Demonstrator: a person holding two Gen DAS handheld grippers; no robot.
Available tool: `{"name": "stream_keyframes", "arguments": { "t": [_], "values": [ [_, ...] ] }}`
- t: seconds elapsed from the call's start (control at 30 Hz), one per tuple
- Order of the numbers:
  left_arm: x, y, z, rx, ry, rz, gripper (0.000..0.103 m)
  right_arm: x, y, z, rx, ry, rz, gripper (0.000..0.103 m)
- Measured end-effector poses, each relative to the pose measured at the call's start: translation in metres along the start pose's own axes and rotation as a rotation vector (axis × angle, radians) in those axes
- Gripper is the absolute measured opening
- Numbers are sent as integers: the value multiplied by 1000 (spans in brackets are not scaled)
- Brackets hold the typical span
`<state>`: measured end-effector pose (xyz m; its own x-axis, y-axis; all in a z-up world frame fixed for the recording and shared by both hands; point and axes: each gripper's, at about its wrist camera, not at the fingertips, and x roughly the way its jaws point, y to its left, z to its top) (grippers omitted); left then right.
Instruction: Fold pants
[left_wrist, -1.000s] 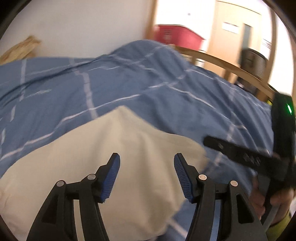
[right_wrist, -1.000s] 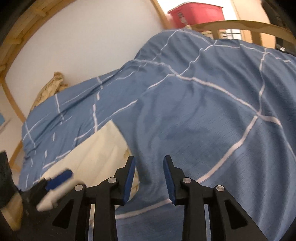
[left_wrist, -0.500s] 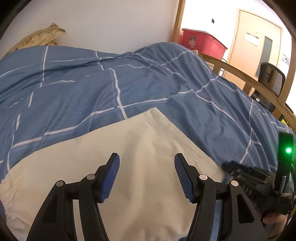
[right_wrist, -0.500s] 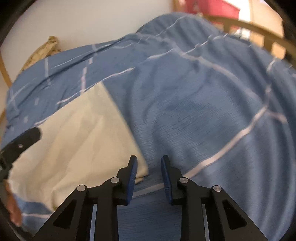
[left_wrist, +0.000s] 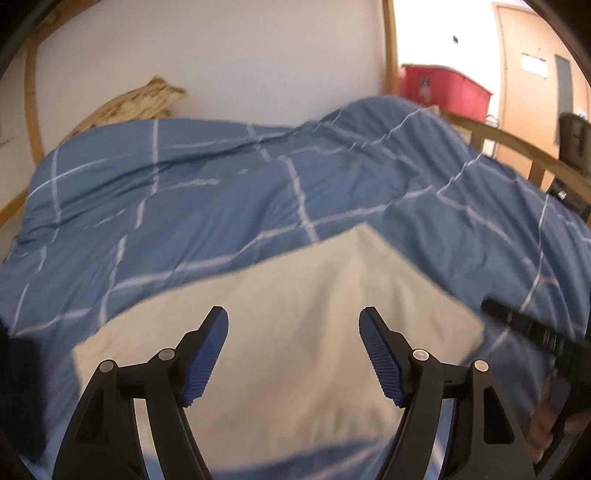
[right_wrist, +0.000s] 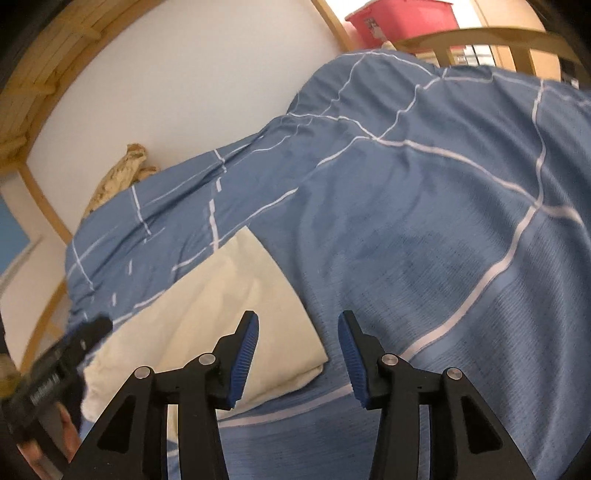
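Neatly folded cream pants (left_wrist: 280, 332) lie as a flat rectangle on a blue checked duvet (left_wrist: 221, 192). Left gripper (left_wrist: 293, 350) and right gripper (right_wrist: 297, 354), empty, have just been opening.

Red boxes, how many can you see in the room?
1. The red box sits beyond the far end of the bed, past the blue blanket, near the door. Others may be hidden behind the bedding.

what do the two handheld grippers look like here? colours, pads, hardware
Both match: the left gripper and right gripper each have black plastic linkage frames with triangular cut-outs and round silver pivot pins. The fingers are faced with dark blue ribbed pads. Seen from the other camera, the left gripper's black body carries small white lettering, too blurred to read. No cables or sleeves show.
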<state>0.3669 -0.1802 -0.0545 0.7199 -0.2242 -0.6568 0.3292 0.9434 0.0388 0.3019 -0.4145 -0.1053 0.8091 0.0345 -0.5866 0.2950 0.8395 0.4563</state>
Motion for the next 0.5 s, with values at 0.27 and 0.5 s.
{"name": "stream_keyframes", "arguments": {
  "t": [0.27,0.5],
  "values": [
    [-64,59,-53,-166,-27,83,72,-32,64,-19,-169,-80,37,52],
    [-103,124,-97,-289,-101,200,73,-39,146,-42,-372,-60,94,58]
  ]
}}
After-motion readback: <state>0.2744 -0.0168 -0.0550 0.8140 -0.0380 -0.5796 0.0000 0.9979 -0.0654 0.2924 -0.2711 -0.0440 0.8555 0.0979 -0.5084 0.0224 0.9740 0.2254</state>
